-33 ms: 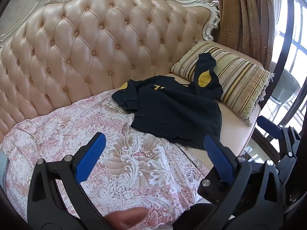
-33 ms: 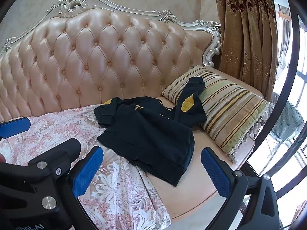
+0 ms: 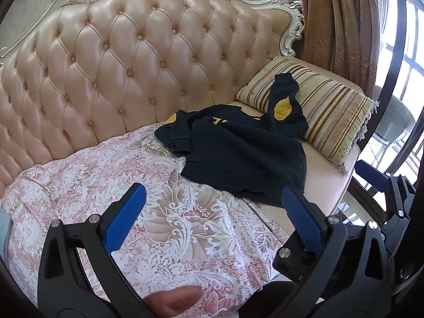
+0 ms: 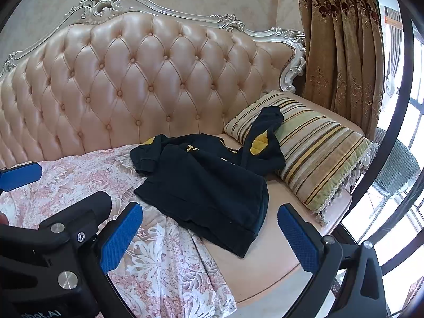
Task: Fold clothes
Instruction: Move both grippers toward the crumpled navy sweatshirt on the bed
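Observation:
A dark navy sweatshirt with yellow patches (image 3: 243,156) lies crumpled on the sofa seat, one sleeve draped over a striped cushion (image 3: 326,114). It also shows in the right wrist view (image 4: 212,185). My left gripper (image 3: 212,220) is open and empty, held above the floral cover in front of the sweatshirt's left side. My right gripper (image 4: 209,235) is open and empty, in front of the sweatshirt's near hem. The right gripper's blue finger shows at the right edge of the left wrist view (image 3: 371,176).
The sofa has a tufted beige back (image 3: 132,66) with a carved white frame. A pink and white floral cover (image 3: 106,172) lies over the seat's left part. Brown curtains (image 4: 344,39) and a window stand at the right. The seat's front edge (image 4: 278,278) drops off.

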